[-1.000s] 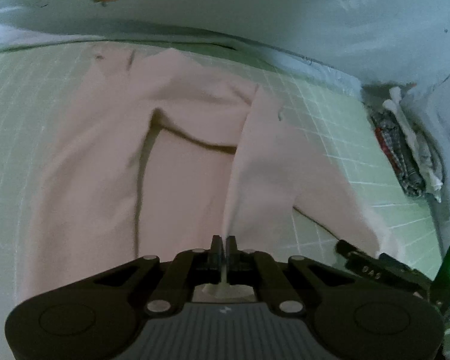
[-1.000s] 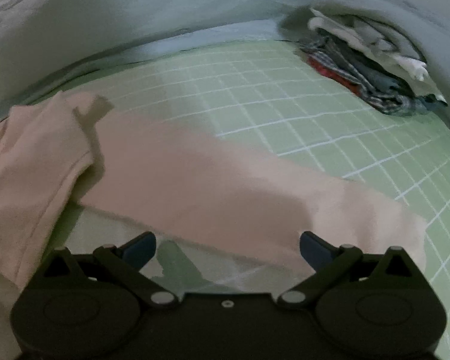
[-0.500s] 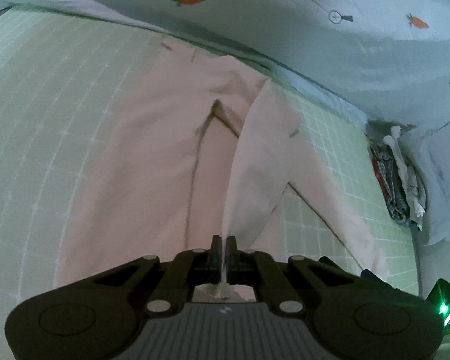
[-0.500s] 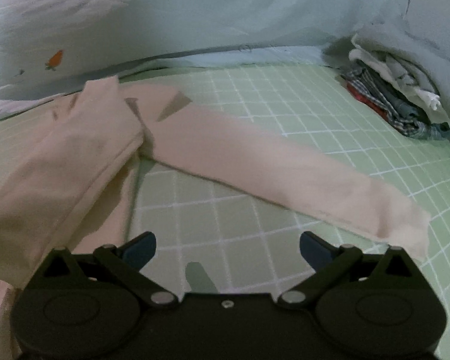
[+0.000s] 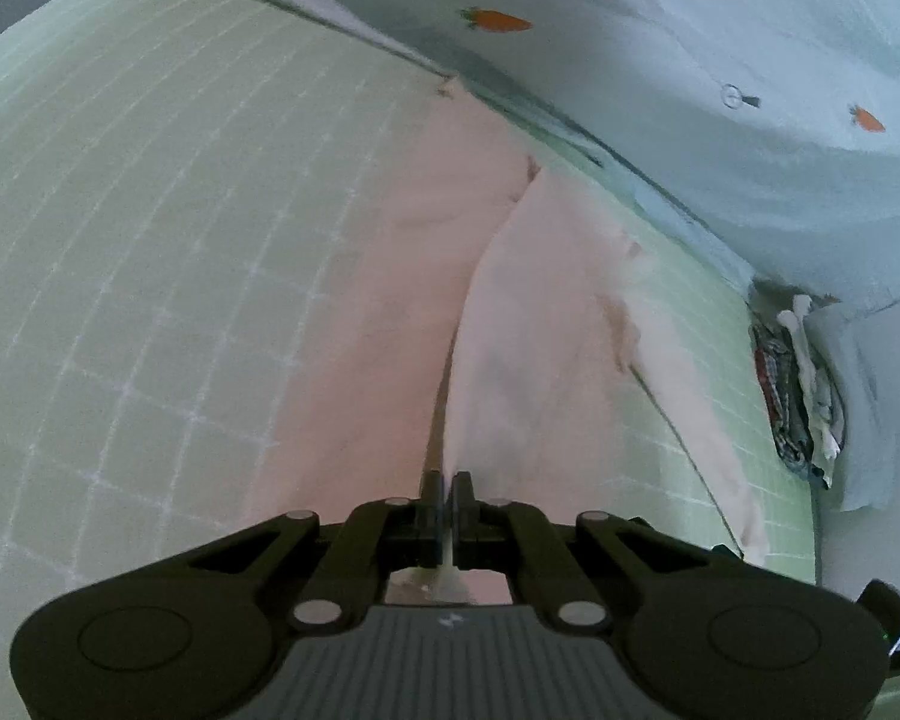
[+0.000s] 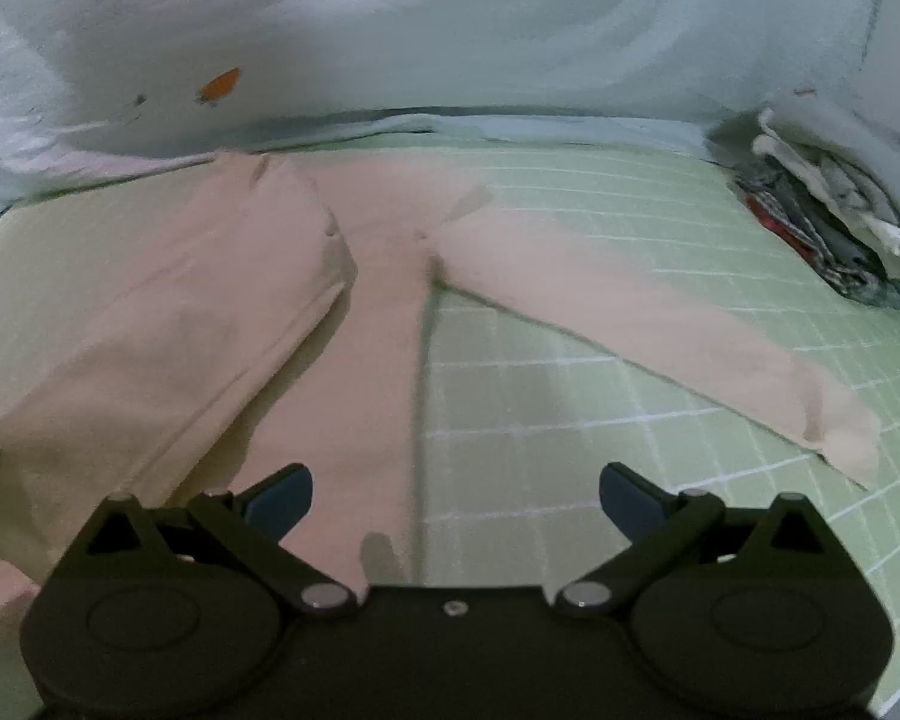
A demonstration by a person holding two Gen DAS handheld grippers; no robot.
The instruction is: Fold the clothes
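Your left gripper sits at the near edge of the garment, its jaws closed on a lifted fold that runs away from you toward the far edge of the mat. The garment lies on the mat, with bare mat to its left. One sleeve stretches out to the right across the mat, its cuff well apart from the pile of clothes in the far right corner. A sheet rises behind the mat along its far edge. Your right gripper hangs over the garment's near right side, jaws wide apart, nothing between them, with the lifted fold to its left.
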